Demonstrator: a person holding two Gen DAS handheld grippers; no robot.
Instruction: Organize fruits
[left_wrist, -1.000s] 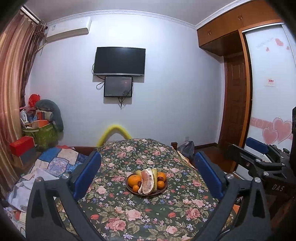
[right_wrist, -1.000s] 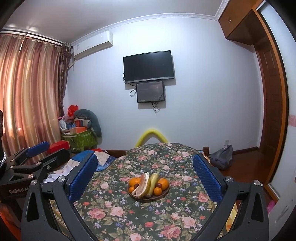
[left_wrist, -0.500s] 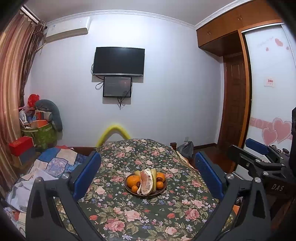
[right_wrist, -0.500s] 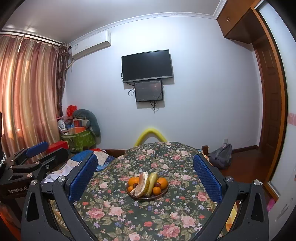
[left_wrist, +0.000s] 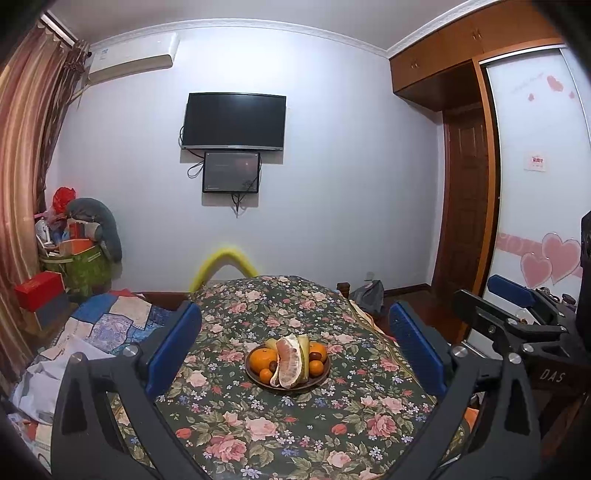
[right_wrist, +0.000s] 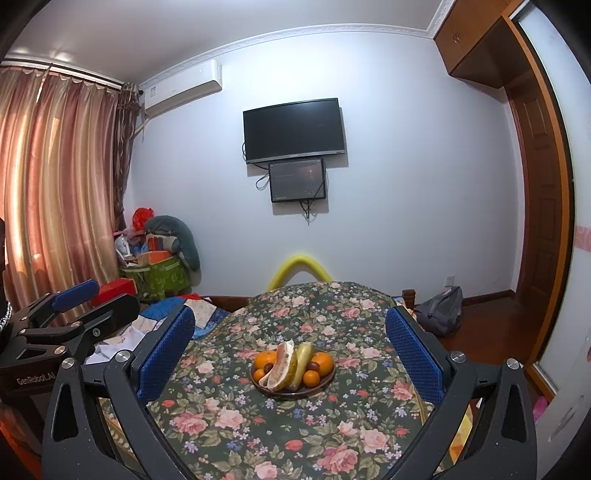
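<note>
White walls stood behind a round surface (left_wrist: 295, 424) covered with a dark cloth full of pink roses. On the wall hung a black TV (left_wrist: 234, 122) with a smaller screen (left_wrist: 231, 171) just under it. A white air conditioner (left_wrist: 133, 57) sat high up near the striped curtains (right_wrist: 55, 192). A yellow curved bar (left_wrist: 223, 263) poked up behind the far edge of the surface.

In the middle of the surface sat a brown plate (left_wrist: 287, 384) full of fruit. It held a big peeled pomelo piece (left_wrist: 290, 360), oranges (left_wrist: 263, 358), a green banana (right_wrist: 302, 360) and some small dark red fruits (left_wrist: 314, 355). All the fruit lay on the plate, touching each other.

The left tool (left_wrist: 295, 349) was held low over the near side of the surface and pointed at the plate. Its two blue pads (left_wrist: 173, 349) were wide apart with nothing between them. The right tool (right_wrist: 290, 356) was held the same way, just to the side, with its blue pads (right_wrist: 413, 360) wide apart and holding nothing too. Both tools were well back from the plate.

Each tool showed up at the edge of the other's view. White letters "DAS" (left_wrist: 552, 376) could be read on the right one, and "GenRobot.AI" (right_wrist: 35, 380) on the left one
</note>
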